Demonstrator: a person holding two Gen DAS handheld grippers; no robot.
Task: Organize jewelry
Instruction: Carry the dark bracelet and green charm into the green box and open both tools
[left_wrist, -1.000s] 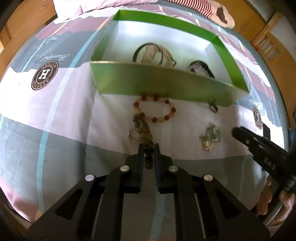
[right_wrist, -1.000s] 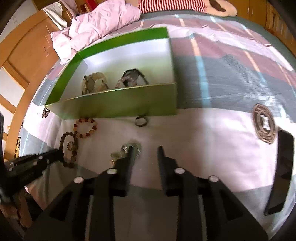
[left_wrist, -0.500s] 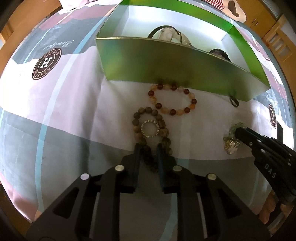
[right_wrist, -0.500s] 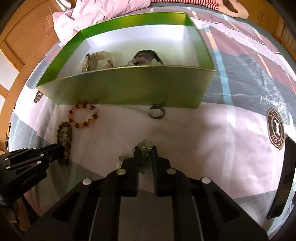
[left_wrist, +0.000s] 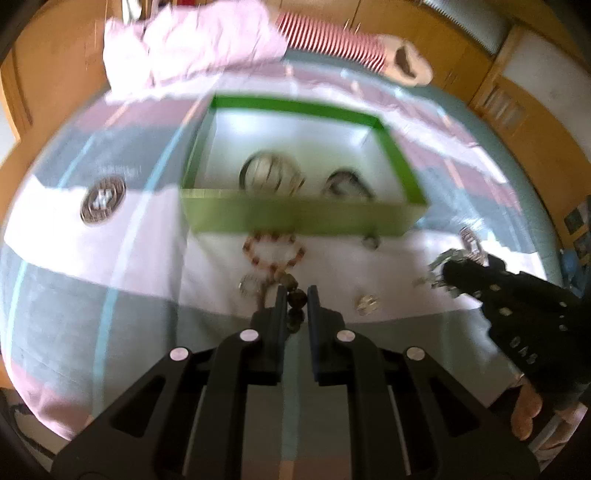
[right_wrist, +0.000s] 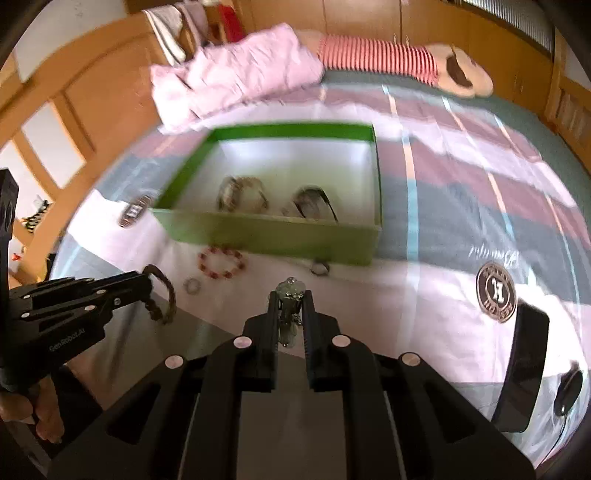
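Currently I read "GenRobot.AI" in white on the body of the left tongs in the right wrist view; in the left wrist view the right tongs carry white lettering too blurred to read. Round brown emblems printed on the bedspread show block characters that I cannot make out for certain.

Left tongs: closed on a dark beaded bracelet, which hangs in a loop off the fingertips in the right wrist view.
Right tongs: closed on a pale green jewelry cluster, held above the bedspread.

On the bed near the front wall of the green box I see an orange-red beaded bracelet, a small sparkly ring, a dark ring just beside the box wall, and a small clear piece. Inside the box lie two bracelet bundles, side by side.

Surface: a bed with a pink, grey and maroon patchwork bedspread with light blue stripes. A pink quilt and a red-striped plush toy lie at the far end. A black phone rests at right. Wooden cabinets line the room
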